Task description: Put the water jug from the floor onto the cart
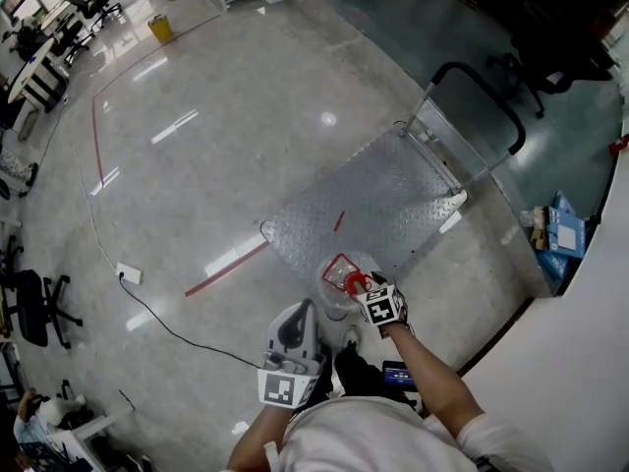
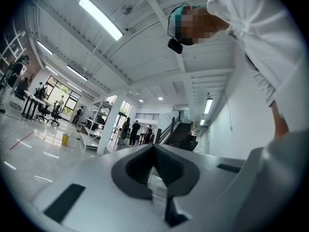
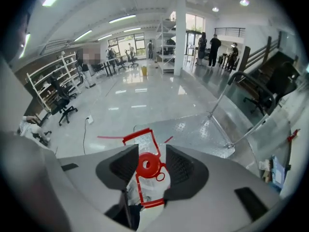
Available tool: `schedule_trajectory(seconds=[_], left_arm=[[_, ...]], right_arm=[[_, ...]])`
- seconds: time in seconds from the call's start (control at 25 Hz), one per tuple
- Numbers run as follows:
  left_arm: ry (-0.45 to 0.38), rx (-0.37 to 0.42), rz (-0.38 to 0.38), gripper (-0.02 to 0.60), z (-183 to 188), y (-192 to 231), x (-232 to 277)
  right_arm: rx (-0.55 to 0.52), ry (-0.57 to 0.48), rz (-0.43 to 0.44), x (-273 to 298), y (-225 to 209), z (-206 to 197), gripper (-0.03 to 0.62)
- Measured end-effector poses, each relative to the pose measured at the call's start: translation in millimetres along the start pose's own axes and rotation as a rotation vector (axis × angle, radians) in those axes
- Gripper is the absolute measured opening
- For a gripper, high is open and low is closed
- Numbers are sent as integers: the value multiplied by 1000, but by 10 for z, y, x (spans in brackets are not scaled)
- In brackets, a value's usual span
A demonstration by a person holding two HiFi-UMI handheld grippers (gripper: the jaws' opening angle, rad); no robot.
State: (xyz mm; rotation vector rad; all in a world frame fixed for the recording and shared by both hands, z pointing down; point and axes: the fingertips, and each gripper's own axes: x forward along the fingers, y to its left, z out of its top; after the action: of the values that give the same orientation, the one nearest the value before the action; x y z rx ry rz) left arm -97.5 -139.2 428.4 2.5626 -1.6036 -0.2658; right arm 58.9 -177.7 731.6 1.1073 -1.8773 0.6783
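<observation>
One water jug (image 1: 339,281) is seen at the lower centre of the head view, a clear bottle with one red cap (image 3: 142,170) and one red carrying handle (image 3: 137,134). It is overlapped with the near edge of the single platform cart (image 1: 373,205), whose checker-plate deck is fitted with one black push handle (image 1: 482,91) toward the upper right. Whether the jug is clear of the floor cannot be told.

Two grippers are held. The right gripper (image 3: 152,149) is pointed steeply down, and its jaws are closed partway on the jug's cap, one pad to each side. The left gripper (image 1: 303,308) is kept beside it at the lower centre, its jaws brought fully together with nothing between them. One yellow bin (image 1: 159,28) is placed at the upper left.
</observation>
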Motion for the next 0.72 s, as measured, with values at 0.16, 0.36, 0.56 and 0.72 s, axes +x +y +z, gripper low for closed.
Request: schedule_trajectory(seconds=[0.16, 0.36, 0.56, 0.72], left_arm=[[-13, 3, -9, 3, 77, -78, -5], [-18, 0, -18, 3, 143, -159, -43], [-28, 3, -25, 3, 278, -209, -101], [-34, 8, -40, 3, 358, -266, -96]], right_arm=[[7, -131, -96, -455, -114, 167, 44], [23, -266, -110, -967, -50, 321, 13], [46, -502, -137, -1713, 47, 708, 12], [58, -795, -161, -2527, 74, 1113, 12]])
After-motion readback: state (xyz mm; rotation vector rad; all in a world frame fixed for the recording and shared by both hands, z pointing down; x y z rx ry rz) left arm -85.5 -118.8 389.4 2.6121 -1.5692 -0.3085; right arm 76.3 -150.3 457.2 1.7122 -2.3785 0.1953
